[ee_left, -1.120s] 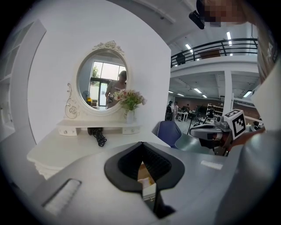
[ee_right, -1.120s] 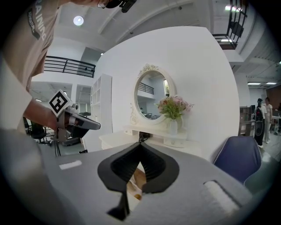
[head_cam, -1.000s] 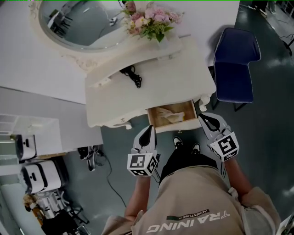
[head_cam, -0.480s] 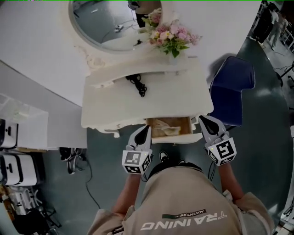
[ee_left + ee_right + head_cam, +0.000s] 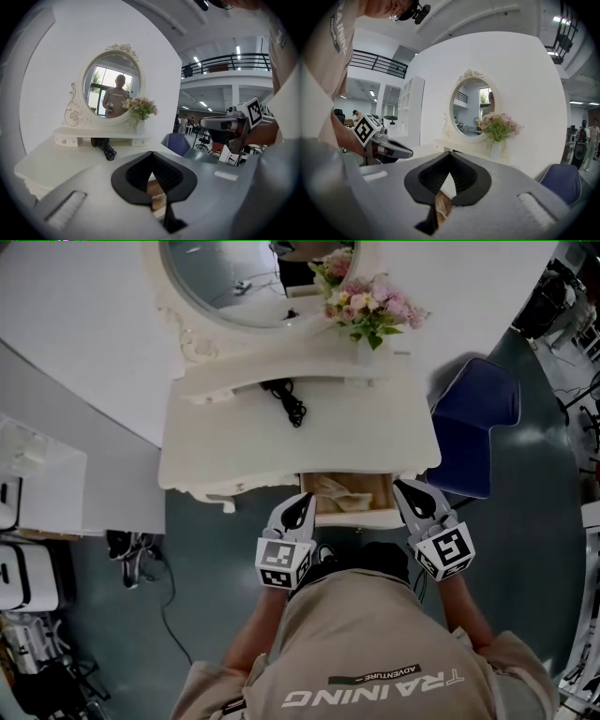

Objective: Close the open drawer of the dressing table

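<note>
The white dressing table [image 5: 234,451] has one drawer [image 5: 354,493] standing partly out at its front right, its wooden inside showing with some pale material in it. My left gripper [image 5: 301,502] is shut, with its tip at the drawer front's left end. The right gripper [image 5: 406,488] is shut too, at the front's right end. Neither holds anything. In the left gripper view the left gripper [image 5: 151,161] has its jaws meeting, and the drawer's wood [image 5: 154,190] shows below the tips. The right gripper view shows the right gripper [image 5: 450,161] the same way, with the drawer [image 5: 440,206] beneath it.
An oval mirror [image 5: 248,277], a vase of pink flowers [image 5: 375,306] and a black corded device [image 5: 286,399] are on the tabletop. A blue chair [image 5: 473,423] stands right of the table. A white cabinet [image 5: 56,493] and floor cables [image 5: 131,549] are at the left.
Both grippers have moved toward the table at the ends of the drawer front. Less of the drawer's inside shows now than a second ago.
</note>
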